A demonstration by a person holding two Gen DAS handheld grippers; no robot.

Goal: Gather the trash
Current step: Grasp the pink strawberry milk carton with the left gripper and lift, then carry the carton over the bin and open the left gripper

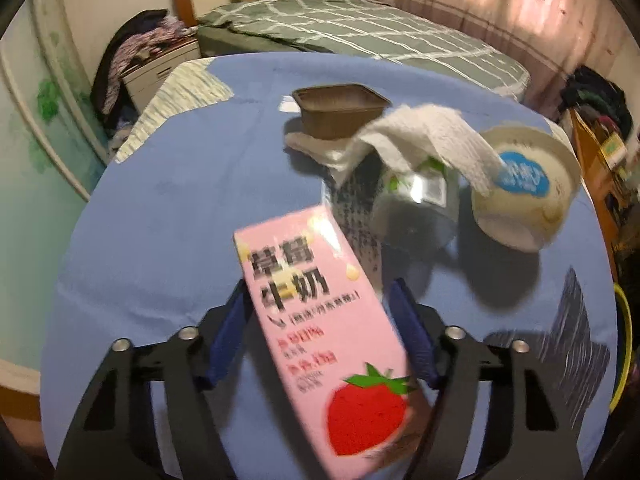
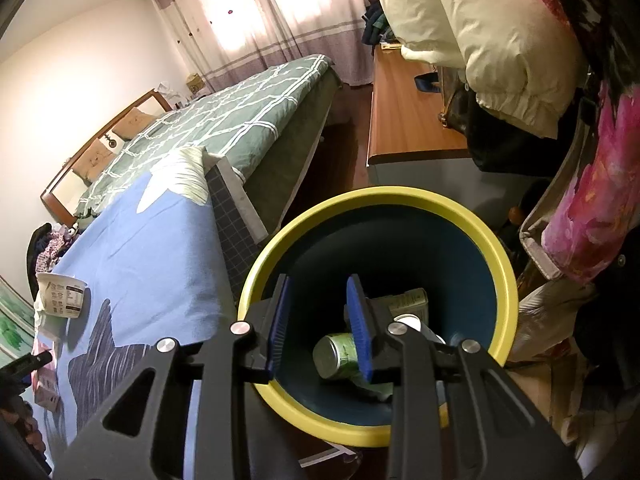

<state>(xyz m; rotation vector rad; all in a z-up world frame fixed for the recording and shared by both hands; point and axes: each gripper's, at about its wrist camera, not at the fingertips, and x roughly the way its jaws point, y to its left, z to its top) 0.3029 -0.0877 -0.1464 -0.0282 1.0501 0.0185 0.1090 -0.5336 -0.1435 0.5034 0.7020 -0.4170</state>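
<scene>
A pink strawberry milk carton (image 1: 320,320) stands tilted between the blue pads of my left gripper (image 1: 318,284), which is shut on its sides above the blue tablecloth (image 1: 160,220). Beyond it lie a crushed clear plastic bottle (image 1: 416,208), a white paper towel (image 1: 424,136), a white cup on its side (image 1: 524,192) and a brown plastic tray (image 1: 340,108). My right gripper (image 2: 318,280) hangs open and empty over the yellow-rimmed bin (image 2: 400,194). Inside the bin lie a green can (image 2: 336,354) and a small carton (image 2: 408,300).
The bin stands on the floor against the table's right edge. A bed with a green checked cover (image 2: 224,120) is behind the table. A wooden desk (image 2: 408,112) and piled clothes and bags (image 2: 500,40) crowd the right side.
</scene>
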